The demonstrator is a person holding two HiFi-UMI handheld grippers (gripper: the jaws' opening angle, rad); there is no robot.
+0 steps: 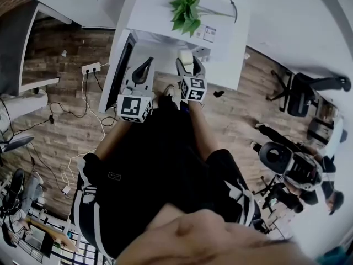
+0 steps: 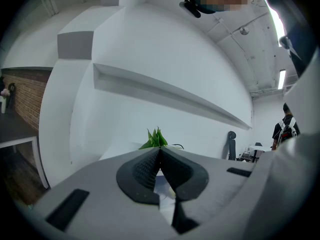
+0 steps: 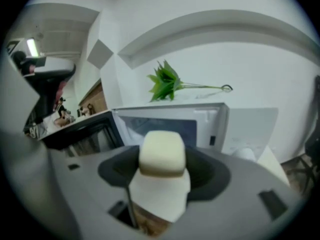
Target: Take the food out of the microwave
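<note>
One white microwave (image 3: 235, 126) fills the middle of the right gripper view, with its dark door (image 3: 82, 134) swung open to the left and a green plant (image 3: 165, 81) lying on its top. It stands on a white table (image 1: 226, 73), which shows bare at the front.

The right gripper (image 3: 161, 160) is pinching the food (image 3: 161, 143), a pale cream block with rounded corners, squarely between its jaws. The block sits in front of the microwave's opening. From these views I judge it to be at or just outside the mouth, though I cannot tell whether it is fully clear. The left gripper (image 2: 160, 154) points upward past the plant, its jaws pressed together on nothing.

The step in hand looks like the withdrawal. The block seems soft, so the squeeze should stay light and even, with no tightening partway. The pull is best made straight back toward the body, level and without twisting, so the food does not slip out. The open door stands close on the left, so the path should stay to its right. The left gripper is best kept out of the line of travel, and the bare table front looks like a fair place to set the food down.
</note>
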